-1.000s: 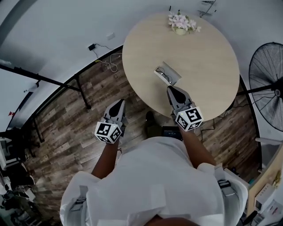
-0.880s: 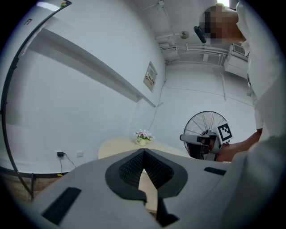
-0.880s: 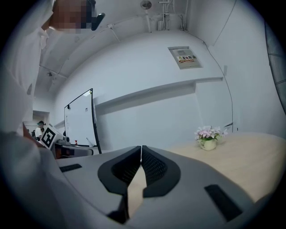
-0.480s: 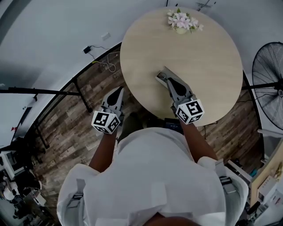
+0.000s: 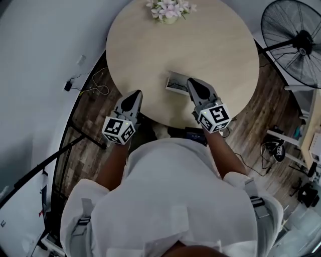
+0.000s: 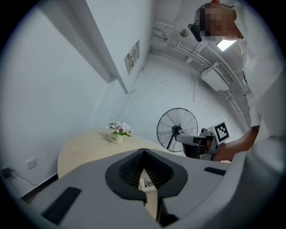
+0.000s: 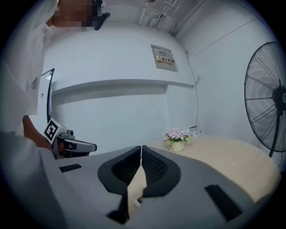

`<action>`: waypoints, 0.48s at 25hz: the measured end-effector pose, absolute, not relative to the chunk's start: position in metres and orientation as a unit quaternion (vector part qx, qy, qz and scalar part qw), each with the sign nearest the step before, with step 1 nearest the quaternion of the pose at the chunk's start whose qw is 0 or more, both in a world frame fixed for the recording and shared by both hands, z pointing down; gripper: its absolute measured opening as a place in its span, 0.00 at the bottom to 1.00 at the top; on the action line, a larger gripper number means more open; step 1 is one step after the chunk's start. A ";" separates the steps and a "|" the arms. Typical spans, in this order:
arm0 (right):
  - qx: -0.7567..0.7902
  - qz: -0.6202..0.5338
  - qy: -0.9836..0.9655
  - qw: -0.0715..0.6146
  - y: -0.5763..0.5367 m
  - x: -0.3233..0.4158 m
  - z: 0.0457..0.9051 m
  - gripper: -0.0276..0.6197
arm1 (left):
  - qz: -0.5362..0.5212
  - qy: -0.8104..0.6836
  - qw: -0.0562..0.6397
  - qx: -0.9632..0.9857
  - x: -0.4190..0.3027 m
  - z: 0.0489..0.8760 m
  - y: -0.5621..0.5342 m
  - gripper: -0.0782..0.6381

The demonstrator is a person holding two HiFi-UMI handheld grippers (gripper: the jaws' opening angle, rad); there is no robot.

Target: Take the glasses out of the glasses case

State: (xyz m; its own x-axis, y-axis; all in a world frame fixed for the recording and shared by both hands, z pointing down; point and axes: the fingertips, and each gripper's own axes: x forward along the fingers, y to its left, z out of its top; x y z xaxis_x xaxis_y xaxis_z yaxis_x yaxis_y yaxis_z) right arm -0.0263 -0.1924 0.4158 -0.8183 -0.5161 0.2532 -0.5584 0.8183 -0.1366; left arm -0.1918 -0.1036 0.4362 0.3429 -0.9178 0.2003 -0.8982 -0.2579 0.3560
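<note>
From the head view, the glasses case (image 5: 175,82) is too small to show what it holds. Its right end meets the tip of the right gripper (image 5: 191,83), so contact cannot be told. The flower pot (image 5: 169,7) is cut by the top edge and the fan (image 5: 293,37) by the right, and between the jaws of the left gripper (image 6: 143,154) only a sliver of the glasses case shows.

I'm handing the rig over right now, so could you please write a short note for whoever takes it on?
Left gripper: shut, empty, at the table's near edge.
Right gripper: shut, empty, tip beside the glasses case.
Case: open on the table, something dark inside, probably the glasses.
Done: case is open. Left: lift the glasses out.
</note>
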 end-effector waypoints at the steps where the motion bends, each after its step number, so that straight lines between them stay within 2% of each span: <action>1: 0.298 0.102 -0.944 0.102 -0.193 -0.027 0.415 0.08 | -0.023 -0.559 0.206 0.803 -0.196 0.436 -0.112 0.13; 6: 0.339 0.100 -0.929 0.111 -0.194 -0.035 0.415 0.08 | -0.021 -0.508 0.200 0.837 -0.217 0.432 -0.139 0.13; 12: 0.362 0.093 -0.913 0.162 -0.177 -0.031 0.425 0.09 | -0.019 -0.448 0.211 0.869 -0.221 0.454 -0.156 0.13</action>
